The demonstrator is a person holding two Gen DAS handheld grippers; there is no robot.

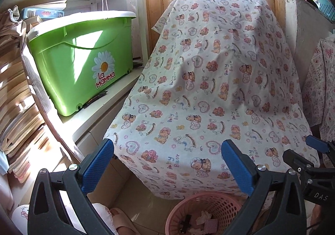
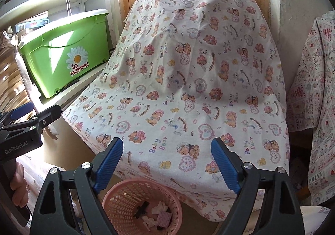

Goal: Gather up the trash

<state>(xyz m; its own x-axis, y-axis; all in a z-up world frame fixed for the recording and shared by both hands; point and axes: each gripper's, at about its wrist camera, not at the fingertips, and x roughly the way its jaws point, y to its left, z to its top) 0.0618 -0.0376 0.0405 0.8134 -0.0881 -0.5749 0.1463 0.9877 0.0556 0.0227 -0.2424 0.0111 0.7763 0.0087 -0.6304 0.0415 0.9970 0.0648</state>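
From the left wrist camera, the left gripper [image 1: 167, 164] has its jaws spread wide with nothing between them, its blue pads [image 1: 98, 166] framing a counter draped in a bear-print cloth [image 1: 209, 78]. Below the cloth's front edge, on the floor, stands a pink basket [image 1: 178, 212]; inside it lie a crumpled tissue [image 1: 204, 217], a dark clip-like piece [image 1: 186, 222] and a small pink checkered piece [image 1: 210, 224]. To the left of the counter a green tub [image 1: 79, 61] with a daisy label sits on a white shelf [image 1: 100, 109]. The right gripper [image 1: 314, 164] shows at the right edge of this view.

From the right wrist camera, the right gripper [image 2: 167, 164] also has its jaws wide apart and empty, above the same cloth-covered counter [image 2: 188, 67]. The pink basket [image 2: 117, 199] sits on the floor just below the counter's front-left corner, holding the tissue [image 2: 159, 207], the dark piece [image 2: 142, 208] and the pink checkered piece [image 2: 163, 217]. The left gripper [image 2: 21, 115] enters from the left edge, a hand [image 2: 18, 184] on its handle. The green tub [image 2: 67, 53] rests on its shelf [image 2: 69, 97] at the left.
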